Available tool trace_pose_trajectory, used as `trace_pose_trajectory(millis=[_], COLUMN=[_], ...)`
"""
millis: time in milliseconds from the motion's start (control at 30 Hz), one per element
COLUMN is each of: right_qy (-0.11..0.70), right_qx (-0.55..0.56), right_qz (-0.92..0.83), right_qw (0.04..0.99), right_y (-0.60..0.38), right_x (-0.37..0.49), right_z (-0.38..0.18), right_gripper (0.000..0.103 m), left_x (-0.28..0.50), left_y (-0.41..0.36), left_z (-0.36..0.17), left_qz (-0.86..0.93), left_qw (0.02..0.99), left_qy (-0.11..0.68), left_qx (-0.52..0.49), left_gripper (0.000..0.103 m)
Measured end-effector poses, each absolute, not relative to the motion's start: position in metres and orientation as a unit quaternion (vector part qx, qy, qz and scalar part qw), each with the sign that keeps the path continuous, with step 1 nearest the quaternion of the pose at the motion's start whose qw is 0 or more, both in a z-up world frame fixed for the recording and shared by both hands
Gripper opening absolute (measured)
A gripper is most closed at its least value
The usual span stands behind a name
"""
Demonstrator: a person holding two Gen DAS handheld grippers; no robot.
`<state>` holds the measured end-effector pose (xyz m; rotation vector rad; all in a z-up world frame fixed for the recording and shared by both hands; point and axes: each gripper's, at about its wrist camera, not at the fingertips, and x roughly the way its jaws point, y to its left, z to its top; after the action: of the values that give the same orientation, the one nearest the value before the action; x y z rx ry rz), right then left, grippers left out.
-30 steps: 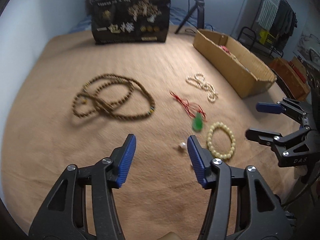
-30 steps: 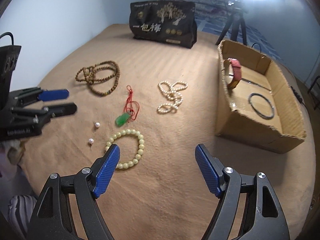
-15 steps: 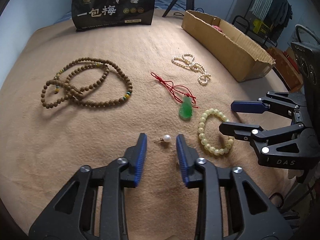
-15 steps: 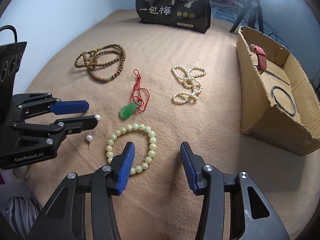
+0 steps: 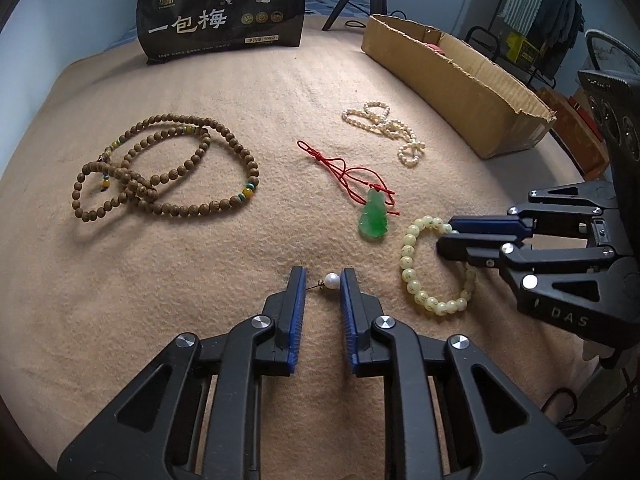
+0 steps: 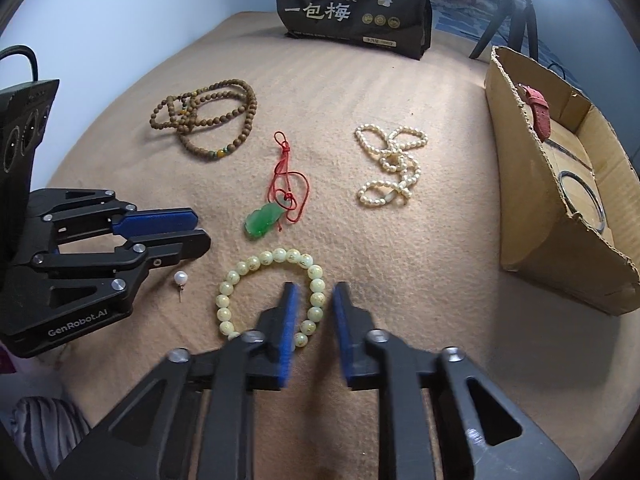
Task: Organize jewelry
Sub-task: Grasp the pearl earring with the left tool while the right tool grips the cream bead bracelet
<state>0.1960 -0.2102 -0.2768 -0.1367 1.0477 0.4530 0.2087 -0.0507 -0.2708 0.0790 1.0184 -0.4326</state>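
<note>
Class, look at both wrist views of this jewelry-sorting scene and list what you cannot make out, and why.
- Cardboard box, left wrist view: its near wall hides the contents.
- Ring in the box, right wrist view: the torn wall cuts off part of it.
- Yellow bead bracelet, left wrist view: the right gripper covers part of the loop.
- Writing on the bracelet beads: too small to read.
- Second pearl earring: the left gripper hides it in the right wrist view.

Jewelry spread on a tan blanket [image 5: 120,300].
On it lie wooden beads [image 5: 160,172], a jade pendant [image 5: 374,216], a pearl strand [image 5: 384,128], a pale bracelet [image 5: 412,272], two pearl studs [image 5: 331,280] [image 6: 181,279], a cardboard box [image 5: 460,80] and a black bag [image 5: 222,8].
</note>
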Motion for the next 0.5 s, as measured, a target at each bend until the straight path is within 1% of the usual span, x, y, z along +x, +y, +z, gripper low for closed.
trace_pose_trajectory(millis=[133,500], right_qy=[0.492,0.462], right_qx=[-0.063,-0.07], right_qz=[0.217,0.217], right_qw=[0.841,0.857], right_y=[-0.209,-0.21], right_x=[0.194,0.176], right_z=[-0.274,-0.248], right_gripper=[0.006,0.006], left_x=[0.207,0.191], left_y=[-0.05,-0.042], left_z=[-0.268,-0.245], left_qz=[-0.204,-0.204], left_qw=[0.852,0.862], left_qy=[0.482,0.463], left_qx=[0.035,0.029], left_gripper=[0.016,0.016])
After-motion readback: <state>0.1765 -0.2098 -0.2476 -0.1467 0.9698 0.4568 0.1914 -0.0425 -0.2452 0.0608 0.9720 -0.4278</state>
